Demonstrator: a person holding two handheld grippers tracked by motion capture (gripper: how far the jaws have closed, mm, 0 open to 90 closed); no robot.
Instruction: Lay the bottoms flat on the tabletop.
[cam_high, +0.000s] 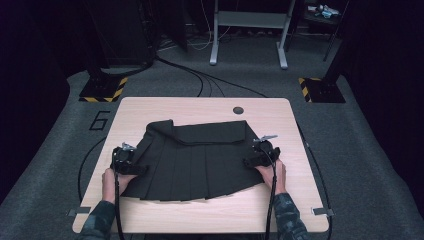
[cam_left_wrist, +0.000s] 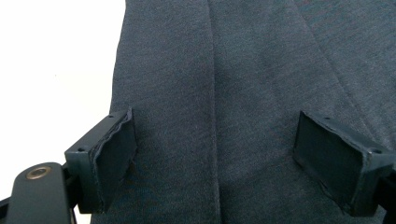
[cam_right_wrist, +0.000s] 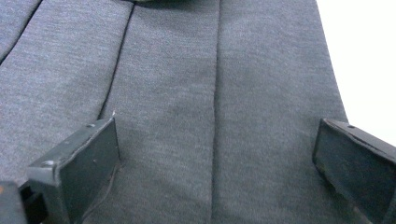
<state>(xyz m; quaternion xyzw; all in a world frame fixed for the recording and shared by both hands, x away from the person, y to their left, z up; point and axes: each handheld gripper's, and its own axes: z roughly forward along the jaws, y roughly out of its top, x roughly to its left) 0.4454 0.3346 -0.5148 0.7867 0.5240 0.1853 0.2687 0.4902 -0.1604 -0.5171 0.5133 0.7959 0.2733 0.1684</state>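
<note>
Folding is the step in hand: the pleated skirt lies flat at centre frame on the worktop. Left claw and right claw stand apart, empty, over its side edges. Next move, as judged: pinch each edge
</note>
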